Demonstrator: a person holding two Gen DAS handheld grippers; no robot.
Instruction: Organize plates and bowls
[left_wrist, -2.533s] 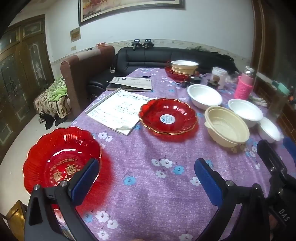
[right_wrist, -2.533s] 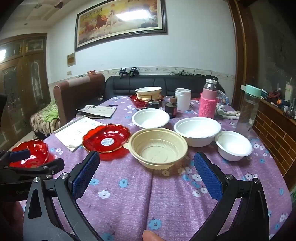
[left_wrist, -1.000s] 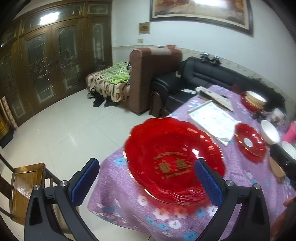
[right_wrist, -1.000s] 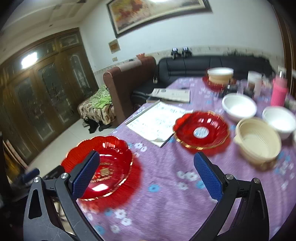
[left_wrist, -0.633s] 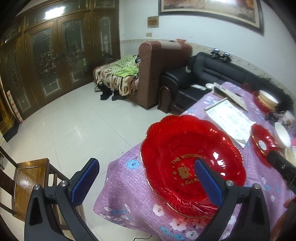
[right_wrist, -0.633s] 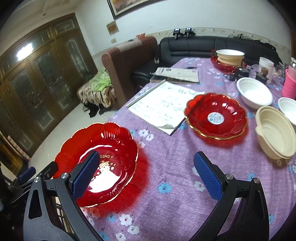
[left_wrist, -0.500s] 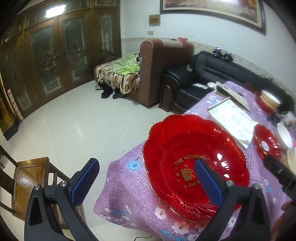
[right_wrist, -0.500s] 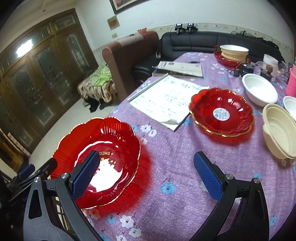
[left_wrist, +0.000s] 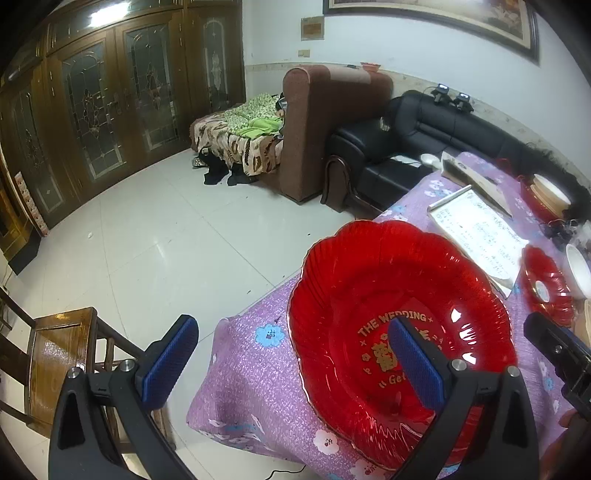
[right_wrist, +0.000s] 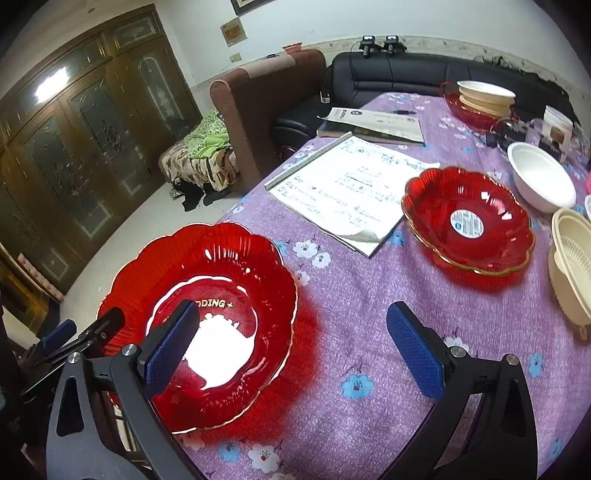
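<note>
Since the frames of a couple of seconds back both grippers have swung off the bowls and toward the near-left corner of the table (right_wrist: 332, 387). The big red wedding plate (left_wrist: 399, 317), small and off to the left then, now fills the left wrist view.

Left gripper (left_wrist: 291, 360): jaws spread wide, pinching nothing. Its right finger hangs over the plate's centre lettering; its left finger is out past the table edge, above the floor. The plate's near-left rim thus lies between the two fingers, though whether either pad touches it I cannot tell.

Right gripper (right_wrist: 291, 343): also spread, empty. Its left finger overlaps the plate's bright middle, its right finger is over bare purple cloth (right_wrist: 369, 302). In the right wrist view the left gripper's tip shows at the plate's left rim.

The left looks the nearer hand for a rim grasp. The plate is round and scalloped, so it has no long axis to line up with.

Plate: translucent red, ribbed, gilt edge, gold "THE WEDDING" print, lying flat at the table corner with its left rim near the drop.

A second red plate (right_wrist: 469, 229), smaller, with a round sticker, sits well apart to the far right, beside a sheet of paper (right_wrist: 351, 192). Likely stacking partner, by my reading.
</note>
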